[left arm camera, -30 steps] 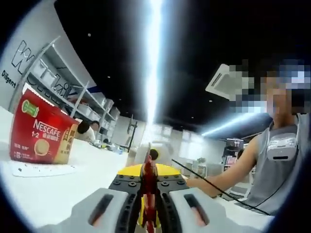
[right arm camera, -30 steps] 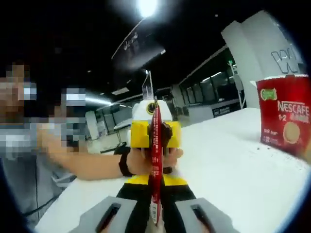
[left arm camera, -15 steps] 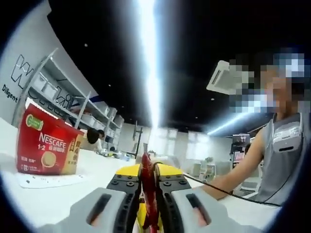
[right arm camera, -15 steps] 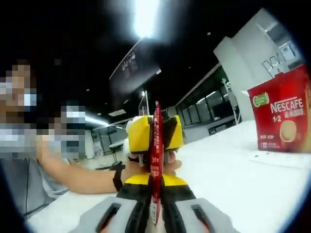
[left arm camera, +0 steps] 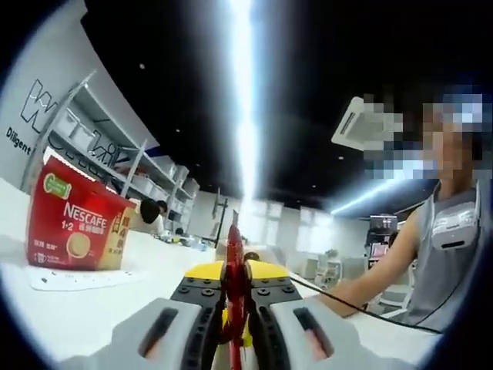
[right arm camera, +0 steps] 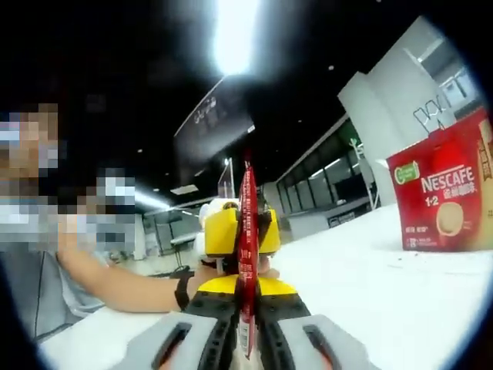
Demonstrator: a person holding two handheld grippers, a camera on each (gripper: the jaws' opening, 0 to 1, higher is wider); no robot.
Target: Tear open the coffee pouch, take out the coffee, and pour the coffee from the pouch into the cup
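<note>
Standing on the white surface (left arm camera: 92,308), a red box (left arm camera: 73,231) is sitting off to the side. Both grippers, left (left arm camera: 233,324) and right (right arm camera: 245,331), are facing each other, jaws clenched on one red pouch (right arm camera: 246,254) held edge-on between them.

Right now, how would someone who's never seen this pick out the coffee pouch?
Start at the white table with the red Nescafe box. Well apart from that box, the coffee pouch is held between both tongs. It is the thin red strip seen edge-on, far slimmer than the box.
</note>
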